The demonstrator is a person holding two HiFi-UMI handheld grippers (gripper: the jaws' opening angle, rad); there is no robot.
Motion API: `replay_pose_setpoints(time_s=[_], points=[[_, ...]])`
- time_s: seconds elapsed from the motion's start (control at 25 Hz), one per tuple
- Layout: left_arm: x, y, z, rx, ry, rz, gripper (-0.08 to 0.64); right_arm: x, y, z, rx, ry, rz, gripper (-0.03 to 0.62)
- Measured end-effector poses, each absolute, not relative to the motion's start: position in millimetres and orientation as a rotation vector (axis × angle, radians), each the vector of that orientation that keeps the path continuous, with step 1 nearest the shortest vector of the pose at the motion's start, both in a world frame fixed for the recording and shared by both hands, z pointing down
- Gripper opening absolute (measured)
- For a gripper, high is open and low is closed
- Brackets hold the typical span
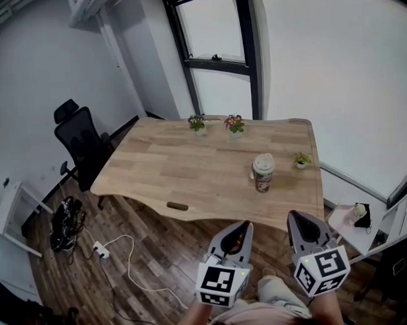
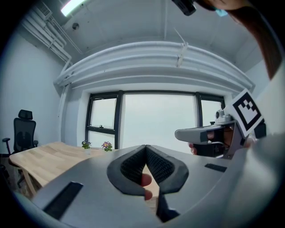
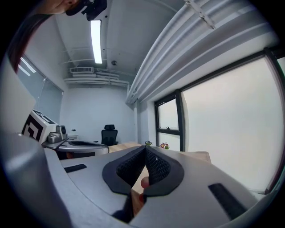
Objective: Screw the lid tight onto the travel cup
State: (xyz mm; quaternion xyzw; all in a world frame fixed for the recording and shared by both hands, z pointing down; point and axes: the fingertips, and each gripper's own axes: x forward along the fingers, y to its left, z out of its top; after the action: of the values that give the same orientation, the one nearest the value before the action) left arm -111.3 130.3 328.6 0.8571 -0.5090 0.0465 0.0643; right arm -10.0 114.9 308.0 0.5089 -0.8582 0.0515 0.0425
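No brand or wording could be read anywhere. The travel cup [image 1: 263,173] carried a reddish-brown printed band round its body, but the print was too small to make out. The only other markings were the black-and-white squares on the cubes of the two grippers.

The cup stood upright with a pale cream lid [image 1: 263,162] on top; whether the lid was screwed down could not be told. It stood on the wooden tabletop [image 1: 163,167] toward the right edge, nearer the front right corner than the far one, with a small green plant [image 1: 301,160] just beside that right edge.

Two little pots of flowers [image 1: 196,124] stood side by side at the far edge, and a small dark object [image 1: 177,206] lay by the front edge.

The left gripper [image 1: 244,227] and the right gripper [image 1: 295,218] were both clenched – jaws pressed together, nothing between them. They were side by side over the wooden floor, short of the table's front edge and well apart from the cup.
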Motion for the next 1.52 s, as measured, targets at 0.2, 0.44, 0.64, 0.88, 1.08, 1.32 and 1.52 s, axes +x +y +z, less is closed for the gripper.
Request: replay_pose_setpoints(time_s=[0.2, 0.44, 0.64, 0.88, 1.08, 1.32, 1.52], points=[[-104, 117, 335, 2.598, -1.505, 0.143, 0.002, -5, 101, 313, 1.571, -2.631, 0.176, -0.001], [-98, 89, 340, 2.607, -1.489, 0.167, 0.002, 1, 72, 320, 1.579, -2.63, 0.203, 0.0], [-89, 61, 343, 2.62, -1.462, 0.177, 0.002, 8, 44, 324, 1.57, -2.619, 0.232, 0.0], [-76, 25, 348, 2.62, -1.42, 0.179, 0.003, 17, 9, 327, 1.54, -2.608, 0.238, 0.0], [-65, -2, 358, 2.602, -1.406, 0.201, 0.012, 25, -18, 332, 1.484, -2.621, 0.241, 0.002], [-57, -31, 375, 2.551, -1.421, 0.215, 0.045, 32, -48, 340, 1.377, -2.66, 0.284, 0.003], [-53, -49, 394, 2.509, -1.443, 0.235, 0.08, 33, -69, 346, 1.258, -2.71, 0.307, 0.022]])
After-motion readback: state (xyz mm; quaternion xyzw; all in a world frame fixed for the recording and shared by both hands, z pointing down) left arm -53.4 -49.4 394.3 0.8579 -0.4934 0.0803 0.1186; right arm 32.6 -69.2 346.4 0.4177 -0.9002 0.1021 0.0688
